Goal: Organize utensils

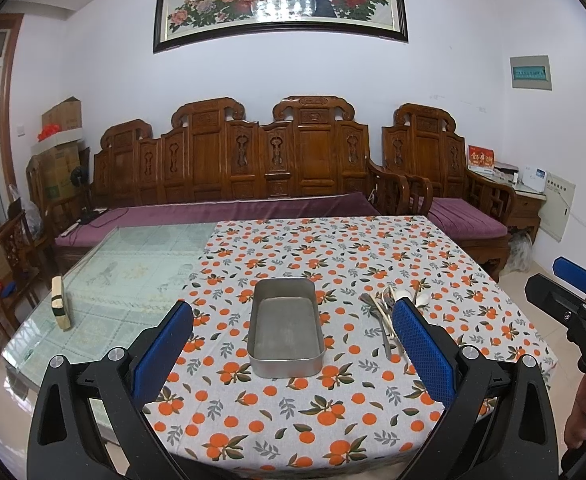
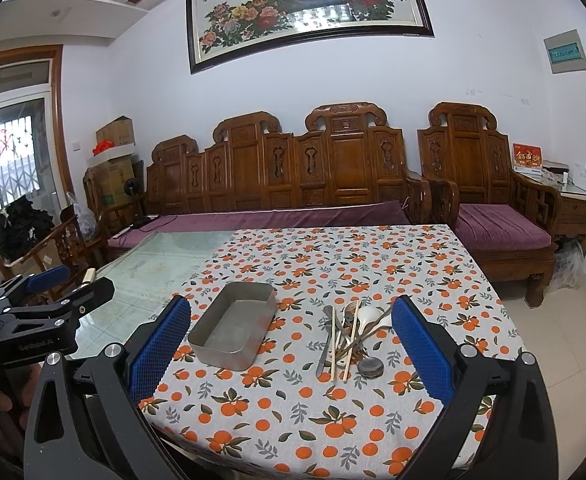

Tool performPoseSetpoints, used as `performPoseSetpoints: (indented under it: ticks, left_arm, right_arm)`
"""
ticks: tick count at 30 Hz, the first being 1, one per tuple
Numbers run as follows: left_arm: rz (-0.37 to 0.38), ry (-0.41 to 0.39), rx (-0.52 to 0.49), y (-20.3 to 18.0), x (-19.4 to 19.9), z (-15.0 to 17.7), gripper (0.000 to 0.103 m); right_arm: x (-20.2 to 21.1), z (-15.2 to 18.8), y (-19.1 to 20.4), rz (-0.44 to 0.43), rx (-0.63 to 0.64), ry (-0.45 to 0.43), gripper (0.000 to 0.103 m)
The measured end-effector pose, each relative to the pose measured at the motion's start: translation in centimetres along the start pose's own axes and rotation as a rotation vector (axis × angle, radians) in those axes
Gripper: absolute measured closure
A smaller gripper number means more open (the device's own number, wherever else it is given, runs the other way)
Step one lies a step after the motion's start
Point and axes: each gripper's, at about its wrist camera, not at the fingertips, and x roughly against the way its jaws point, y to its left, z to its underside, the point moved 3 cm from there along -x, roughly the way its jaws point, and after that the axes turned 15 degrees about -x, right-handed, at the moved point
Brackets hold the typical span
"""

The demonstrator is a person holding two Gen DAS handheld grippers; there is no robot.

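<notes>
An empty rectangular metal tray (image 1: 286,328) (image 2: 233,326) sits on the orange-print tablecloth. To its right lies a pile of utensils (image 2: 351,336) (image 1: 385,312): metal spoons, pale chopsticks and a white ceramic spoon (image 2: 369,314). My left gripper (image 1: 293,354) is open and empty, above the near table edge, facing the tray. My right gripper (image 2: 291,354) is open and empty, short of the tray and the pile. Each gripper shows at the side of the other's view: the right one (image 1: 573,300), the left one (image 2: 53,300).
The tablecloth (image 2: 333,264) covers the right part of a glass-topped table (image 1: 133,272). A small tan block (image 1: 61,304) stands at the table's left edge. A carved wooden sofa (image 1: 233,168) and armchair (image 1: 453,176) stand behind the table.
</notes>
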Motion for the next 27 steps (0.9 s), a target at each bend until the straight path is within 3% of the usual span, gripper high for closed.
performPoseSetpoints:
  ticks: [27]
  left_arm:
    - [-0.009, -0.009, -0.004, -0.42, 0.19, -0.11, 0.006]
  right_arm:
    - [0.13, -0.48, -0.32, -0.002, 0.001, -0.005, 0.002]
